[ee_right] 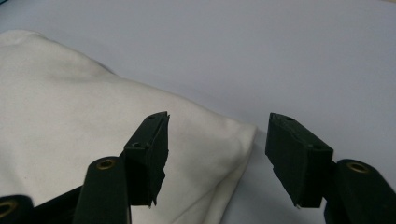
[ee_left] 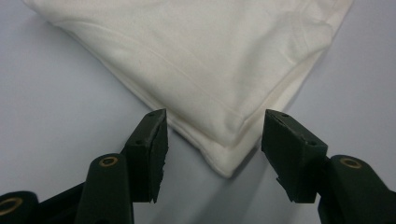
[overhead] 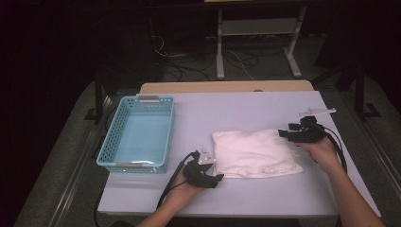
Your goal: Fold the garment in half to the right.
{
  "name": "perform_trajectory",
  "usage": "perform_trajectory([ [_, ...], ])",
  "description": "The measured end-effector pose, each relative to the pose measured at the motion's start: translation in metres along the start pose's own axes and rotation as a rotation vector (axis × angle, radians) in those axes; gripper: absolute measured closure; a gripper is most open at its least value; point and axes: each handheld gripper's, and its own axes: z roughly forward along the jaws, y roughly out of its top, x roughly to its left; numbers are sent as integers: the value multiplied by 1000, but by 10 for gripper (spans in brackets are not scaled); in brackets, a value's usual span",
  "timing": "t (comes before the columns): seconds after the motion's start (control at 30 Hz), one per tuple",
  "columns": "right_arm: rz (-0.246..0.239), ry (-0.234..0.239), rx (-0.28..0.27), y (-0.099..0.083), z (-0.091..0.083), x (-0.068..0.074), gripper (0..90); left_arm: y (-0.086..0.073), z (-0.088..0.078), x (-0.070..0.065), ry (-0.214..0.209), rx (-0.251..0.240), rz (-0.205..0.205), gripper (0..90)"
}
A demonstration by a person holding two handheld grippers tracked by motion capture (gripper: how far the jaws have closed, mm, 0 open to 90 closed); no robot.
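Item: folded white cloth, flat on my table, right of the blue basket. My left gripper at its near-left corner, jaws apart, corner between them unpinched. My right gripper at its right edge, jaws apart, gripping nothing.

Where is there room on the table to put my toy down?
Bare table lies behind the folded white cloth and between it and the blue basket. It's crowded beside the cloth, where the left gripper and right gripper sit.

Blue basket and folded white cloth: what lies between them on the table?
In the high view the stretch between the blue basket and the folded white cloth is bare table; the left gripper sits nearer the person, at the cloth's near-left corner.
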Motion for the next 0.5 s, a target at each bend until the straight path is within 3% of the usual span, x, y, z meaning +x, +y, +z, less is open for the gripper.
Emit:
perform_trajectory([
  [0.27,-4,3,4,0,1,1,381,1,3,0,7,-14,6,474],
  [0.5,-6,4,7,0,1,1,381,1,3,1,-4,-24,6,601],
])
